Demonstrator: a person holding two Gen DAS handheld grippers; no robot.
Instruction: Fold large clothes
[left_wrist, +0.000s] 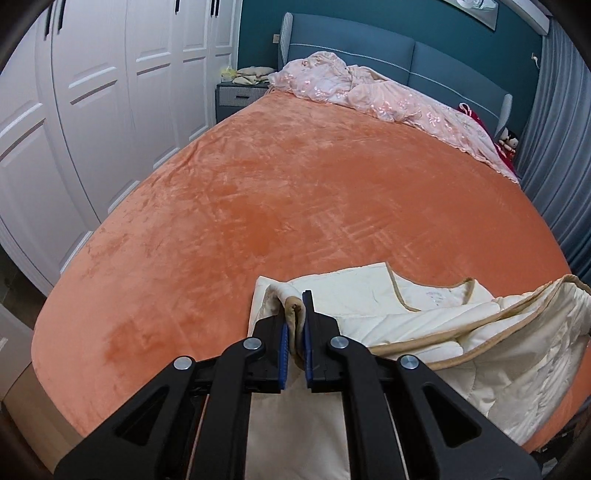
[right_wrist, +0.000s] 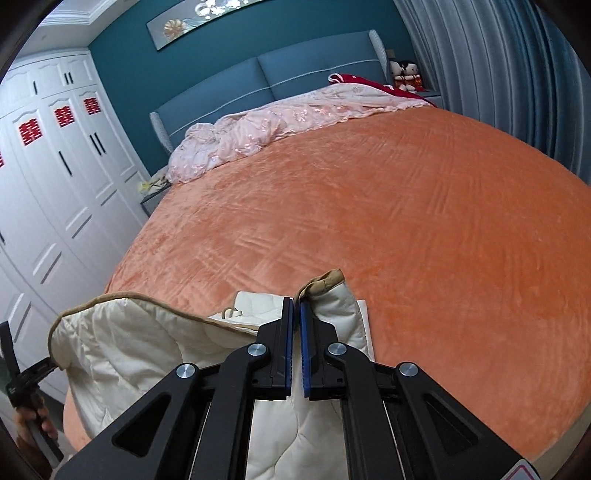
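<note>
A cream quilted garment with tan trim (left_wrist: 424, 325) lies at the near edge of the orange bed (left_wrist: 277, 184). My left gripper (left_wrist: 295, 314) is shut on a bunched tan-trimmed corner of it, held just above the bed. In the right wrist view the same cream garment (right_wrist: 140, 347) sags between the two grippers. My right gripper (right_wrist: 296, 314) is shut on its other tan-trimmed corner. The left gripper also shows at the far left edge of the right wrist view (right_wrist: 22, 380). The garment's lower part hangs hidden below the gripper bodies.
A crumpled pink quilt (left_wrist: 369, 92) lies along the blue headboard (left_wrist: 351, 48). White wardrobe doors (left_wrist: 92, 110) stand to the left, a nightstand (left_wrist: 240, 96) beside the bed, and grey curtains (right_wrist: 498, 74) to the right. Stuffed dolls (right_wrist: 404, 75) sit at the far right corner.
</note>
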